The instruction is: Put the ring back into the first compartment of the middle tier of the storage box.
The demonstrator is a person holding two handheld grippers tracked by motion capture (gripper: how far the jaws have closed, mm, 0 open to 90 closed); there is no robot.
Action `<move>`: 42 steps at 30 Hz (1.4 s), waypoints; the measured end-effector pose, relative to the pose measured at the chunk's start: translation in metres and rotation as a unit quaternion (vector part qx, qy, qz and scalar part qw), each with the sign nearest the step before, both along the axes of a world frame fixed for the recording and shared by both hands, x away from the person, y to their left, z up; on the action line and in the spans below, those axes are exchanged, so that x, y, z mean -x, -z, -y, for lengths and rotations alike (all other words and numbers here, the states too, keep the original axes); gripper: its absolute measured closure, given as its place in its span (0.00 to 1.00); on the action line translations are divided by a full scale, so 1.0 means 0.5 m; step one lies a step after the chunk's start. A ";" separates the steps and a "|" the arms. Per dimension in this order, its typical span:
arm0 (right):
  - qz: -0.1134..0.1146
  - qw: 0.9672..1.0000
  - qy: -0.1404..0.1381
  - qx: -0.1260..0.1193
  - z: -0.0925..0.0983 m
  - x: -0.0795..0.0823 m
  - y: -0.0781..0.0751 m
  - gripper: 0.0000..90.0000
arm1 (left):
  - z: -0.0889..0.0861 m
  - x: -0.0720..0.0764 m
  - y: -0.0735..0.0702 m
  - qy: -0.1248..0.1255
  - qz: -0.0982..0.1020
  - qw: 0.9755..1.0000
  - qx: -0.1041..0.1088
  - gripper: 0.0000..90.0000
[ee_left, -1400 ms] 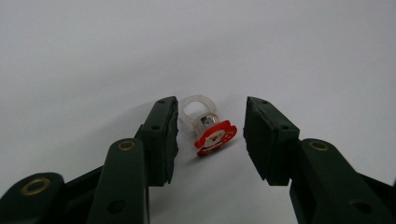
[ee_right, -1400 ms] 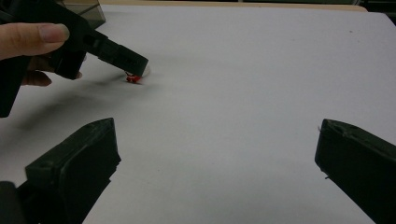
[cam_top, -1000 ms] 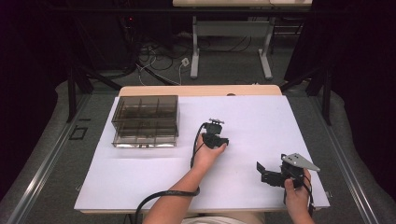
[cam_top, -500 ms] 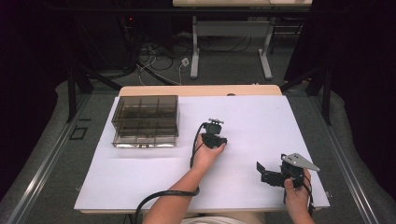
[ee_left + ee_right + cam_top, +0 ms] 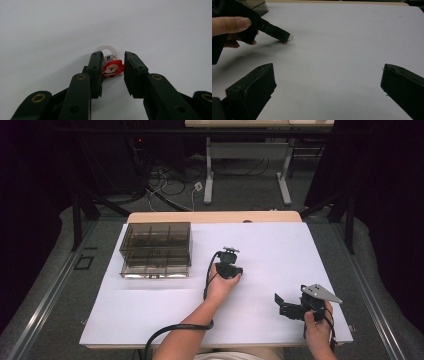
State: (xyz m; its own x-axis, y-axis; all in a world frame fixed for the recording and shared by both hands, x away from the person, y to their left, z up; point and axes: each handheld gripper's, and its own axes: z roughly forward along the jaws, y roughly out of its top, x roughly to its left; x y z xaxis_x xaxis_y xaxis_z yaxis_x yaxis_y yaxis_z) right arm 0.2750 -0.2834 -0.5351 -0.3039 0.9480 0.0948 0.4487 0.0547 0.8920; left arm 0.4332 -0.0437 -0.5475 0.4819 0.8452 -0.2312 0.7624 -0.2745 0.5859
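Closing in on a small red-and-white Santa charm on a clear plastic ring (image 5: 111,65).
High view: left claw (image 5: 229,265) is pointing down mid-table (image 5: 150,310), beside the smoky compartment box (image 5: 156,249). Left gripper view: jaws are standing apart, bracketing the charm; squeezing evenly looks wise. Right gripper view: right claw (image 5: 329,90) is hanging wide apart, empty.

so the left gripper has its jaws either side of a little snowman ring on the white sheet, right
Not quite: the figure is a Santa, not a snowman. In the left gripper view the left gripper has its jaws on either side of a small Santa ring, red and white with a clear band behind it, lying on the white sheet. The jaws are not yet shut on it.
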 end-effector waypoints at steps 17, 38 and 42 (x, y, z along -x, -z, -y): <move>0.000 1.000 -0.001 0.001 0.000 -0.001 0.000 0.00 | -0.016 -0.006 -0.021 -0.011 0.005 1.000 0.013 0.77; -0.003 1.000 0.006 -0.005 -0.001 0.000 0.001 0.00 | -0.036 -0.003 -0.065 -0.018 0.021 0.999 0.016 0.77; -0.003 1.000 0.006 -0.005 0.000 0.000 0.001 0.00 | -0.038 -0.002 -0.073 -0.019 0.019 0.999 0.019 0.77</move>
